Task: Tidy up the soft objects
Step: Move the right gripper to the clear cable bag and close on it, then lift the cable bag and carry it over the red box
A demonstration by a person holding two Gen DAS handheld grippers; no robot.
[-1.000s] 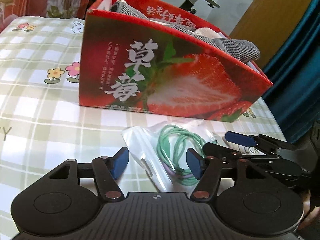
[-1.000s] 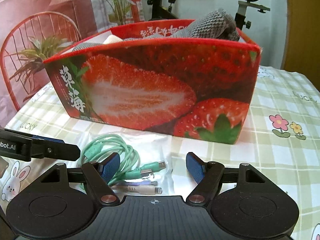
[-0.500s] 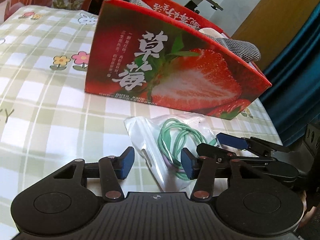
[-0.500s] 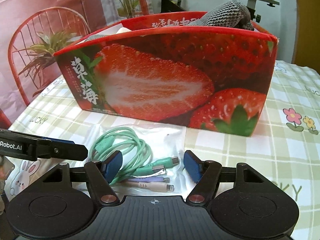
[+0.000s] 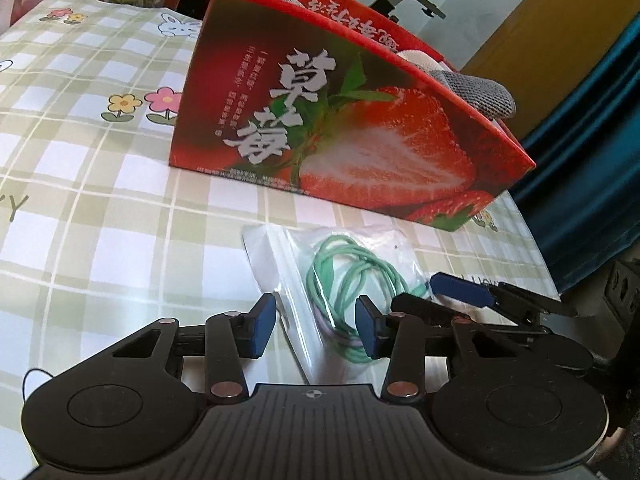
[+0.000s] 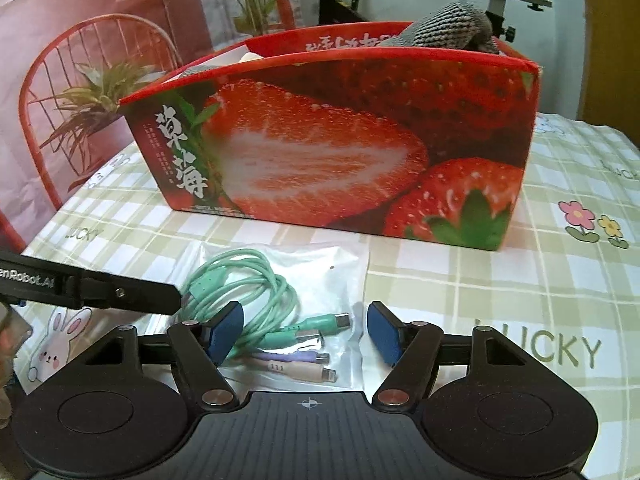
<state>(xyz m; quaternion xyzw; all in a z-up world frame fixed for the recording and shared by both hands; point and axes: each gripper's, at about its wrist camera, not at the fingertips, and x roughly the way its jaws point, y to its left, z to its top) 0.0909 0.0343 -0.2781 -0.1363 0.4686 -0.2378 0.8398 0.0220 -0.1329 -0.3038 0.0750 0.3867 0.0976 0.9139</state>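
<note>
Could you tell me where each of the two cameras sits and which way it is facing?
Left wrist: on the left gripper, low over the table, facing the strawberry box; its own open blue-padded fingers show, with the right gripper entering at right.
Right wrist: on the right gripper, facing the same box from its other end; its own open fingers show, the left gripper's finger at left.
Both see the bagged green cable, the box and grey knit fabric inside it.
</note>
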